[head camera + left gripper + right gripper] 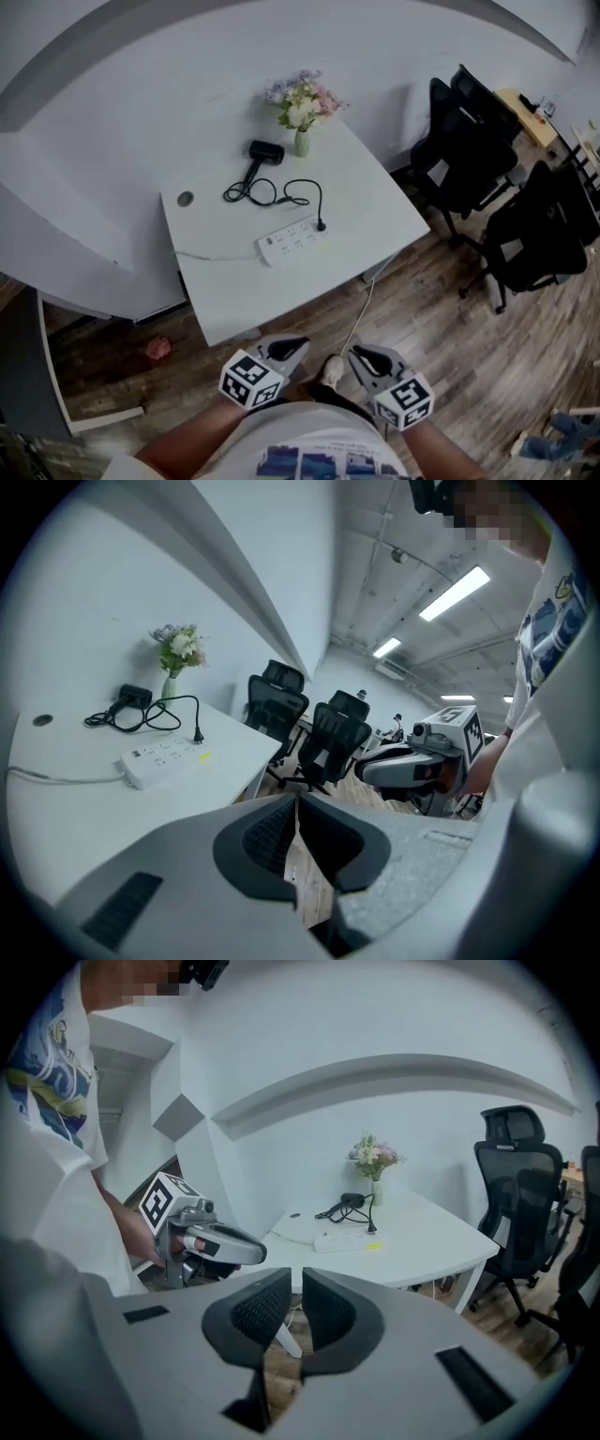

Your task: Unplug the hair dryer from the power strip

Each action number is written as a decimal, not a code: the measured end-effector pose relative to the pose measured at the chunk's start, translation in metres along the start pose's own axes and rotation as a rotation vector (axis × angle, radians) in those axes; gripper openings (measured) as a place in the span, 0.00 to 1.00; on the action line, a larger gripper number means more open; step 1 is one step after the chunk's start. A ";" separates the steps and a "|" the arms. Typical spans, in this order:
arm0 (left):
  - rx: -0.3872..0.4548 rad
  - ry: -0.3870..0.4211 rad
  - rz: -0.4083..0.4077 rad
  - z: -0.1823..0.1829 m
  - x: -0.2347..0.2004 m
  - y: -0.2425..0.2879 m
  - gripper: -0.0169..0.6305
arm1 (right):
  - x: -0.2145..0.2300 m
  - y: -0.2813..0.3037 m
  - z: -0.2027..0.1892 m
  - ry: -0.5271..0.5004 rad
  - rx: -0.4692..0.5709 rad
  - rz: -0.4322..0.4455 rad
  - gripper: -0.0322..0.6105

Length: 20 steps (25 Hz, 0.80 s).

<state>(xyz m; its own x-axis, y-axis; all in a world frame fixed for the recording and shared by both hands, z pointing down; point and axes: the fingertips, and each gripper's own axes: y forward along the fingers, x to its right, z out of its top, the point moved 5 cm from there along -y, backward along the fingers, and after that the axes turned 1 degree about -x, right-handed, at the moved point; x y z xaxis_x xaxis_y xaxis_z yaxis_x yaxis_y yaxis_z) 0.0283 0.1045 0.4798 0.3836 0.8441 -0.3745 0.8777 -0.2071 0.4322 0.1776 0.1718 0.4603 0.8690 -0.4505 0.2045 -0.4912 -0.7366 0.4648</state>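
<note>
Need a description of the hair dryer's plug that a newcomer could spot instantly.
Start at the white table; a white power strip lies toward its near side. The plug stands in the strip's right end in the head view: the only black thing on the strip, its black cord looping back to the hair dryer.

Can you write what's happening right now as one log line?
stage: not begun | left tongs: shut, empty | right tongs: slightly apart, empty | plug: in power strip | hair dryer: on table
</note>
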 end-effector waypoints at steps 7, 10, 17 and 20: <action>-0.004 -0.020 0.135 0.023 -0.026 0.043 0.03 | 0.068 0.009 0.002 -0.065 -0.042 0.062 0.11; -0.008 -0.030 0.171 0.030 -0.040 0.052 0.03 | 0.082 0.018 0.009 -0.055 -0.077 0.073 0.11; -0.019 -0.032 0.210 0.046 -0.100 0.069 0.03 | 0.121 0.065 0.033 -0.085 -0.076 0.057 0.12; -0.038 -0.031 0.213 0.046 -0.127 0.075 0.03 | 0.132 0.091 0.039 -0.090 -0.102 0.050 0.12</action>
<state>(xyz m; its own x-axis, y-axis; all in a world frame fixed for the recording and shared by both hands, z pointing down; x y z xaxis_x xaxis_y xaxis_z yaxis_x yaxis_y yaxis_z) 0.0580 -0.0411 0.5224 0.5682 0.7678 -0.2961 0.7647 -0.3597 0.5347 0.2448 0.0257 0.4960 0.8325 -0.5324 0.1533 -0.5213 -0.6592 0.5419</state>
